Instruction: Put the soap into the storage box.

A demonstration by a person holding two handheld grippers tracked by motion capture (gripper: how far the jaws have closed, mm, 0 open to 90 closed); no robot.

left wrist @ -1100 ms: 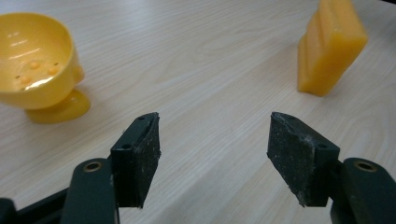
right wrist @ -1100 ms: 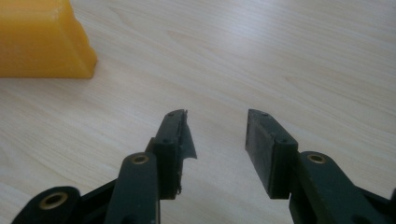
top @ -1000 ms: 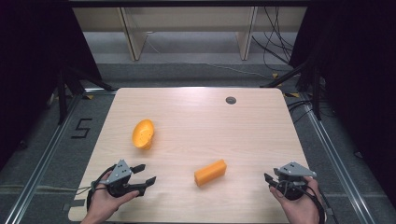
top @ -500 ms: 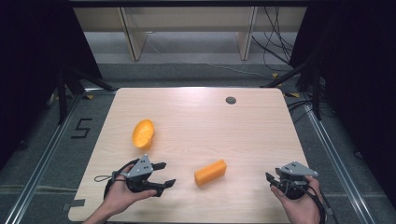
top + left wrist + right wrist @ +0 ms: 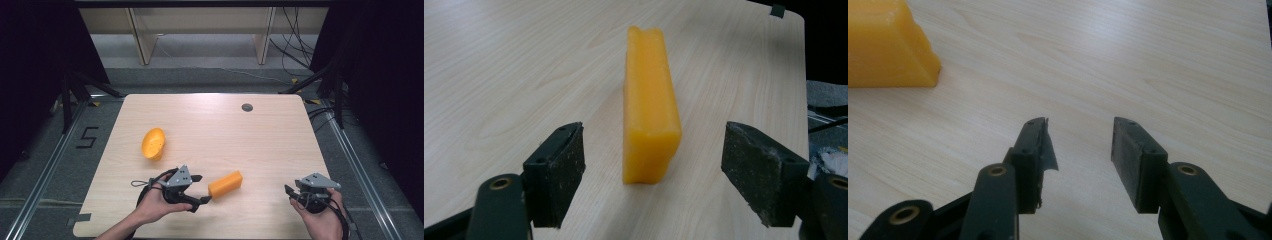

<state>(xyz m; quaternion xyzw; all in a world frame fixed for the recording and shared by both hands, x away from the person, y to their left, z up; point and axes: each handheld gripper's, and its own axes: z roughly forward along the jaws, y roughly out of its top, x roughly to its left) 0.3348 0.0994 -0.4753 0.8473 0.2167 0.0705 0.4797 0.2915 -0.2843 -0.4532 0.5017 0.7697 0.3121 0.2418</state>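
An orange rectangular block point(image 5: 225, 184) lies flat on the wooden table point(image 5: 270, 145), near the front centre. My left gripper point(image 5: 202, 189) is open, its jaws spread wide on either side of the block's left end without touching it. In the left gripper view the block point(image 5: 651, 115) runs away from me between the two pads, and the left gripper point(image 5: 655, 137) shows clear gaps on both sides. My right gripper point(image 5: 288, 191) is held at the front right, open and holding nothing. In the right gripper view the block point(image 5: 888, 47) lies off to the upper left of the right gripper point(image 5: 1080, 127).
An orange bowl-shaped piece point(image 5: 153, 143) lies tipped on the table's left half, behind the left hand. A dark round grommet point(image 5: 247, 107) sits near the far edge. The table's front edge is just below both hands. A "5" point(image 5: 87, 137) marks the floor at left.
The left gripper has moved right from the front-left corner to the orange block, and its jaws now straddle the block's end. The right gripper has stayed in place.
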